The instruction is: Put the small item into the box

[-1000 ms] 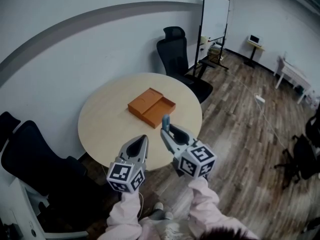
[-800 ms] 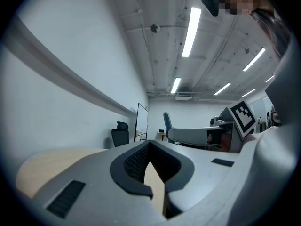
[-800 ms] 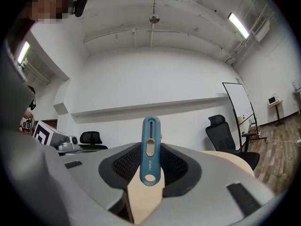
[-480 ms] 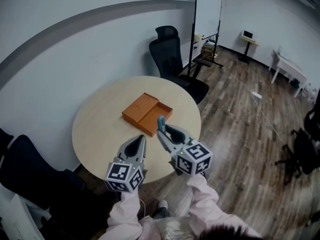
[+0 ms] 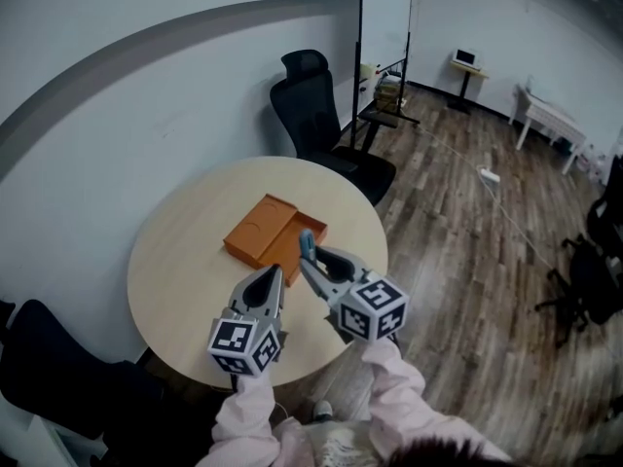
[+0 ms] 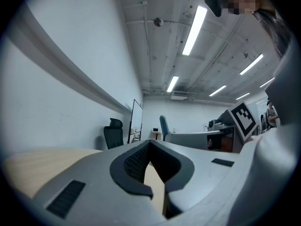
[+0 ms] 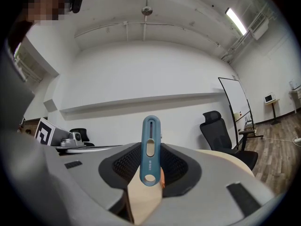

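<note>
An open orange box (image 5: 255, 230) lies flat on the round, pale wooden table (image 5: 185, 261), its lid to the left and its shallow tray to the right. My right gripper (image 5: 306, 257) is shut on a slim blue item (image 5: 306, 242) that stands upright between its pads (image 7: 150, 149). In the head view the item's tip overlaps the near right edge of the tray. My left gripper (image 5: 276, 273) hovers over the table just near of the box, shut with nothing in it (image 6: 149, 147). The right gripper's marker cube (image 6: 244, 119) shows in the left gripper view.
A black office chair (image 5: 311, 105) stands beyond the table, with a whiteboard on a stand (image 5: 384, 37) behind it. Another dark chair (image 5: 58, 377) sits at the near left. Wooden floor (image 5: 467, 261) spreads to the right, with small desks far off.
Both grippers have come forward over the table toward the box. The blue item, still gripped, has gone from short of the box to overlapping its near edge.
</note>
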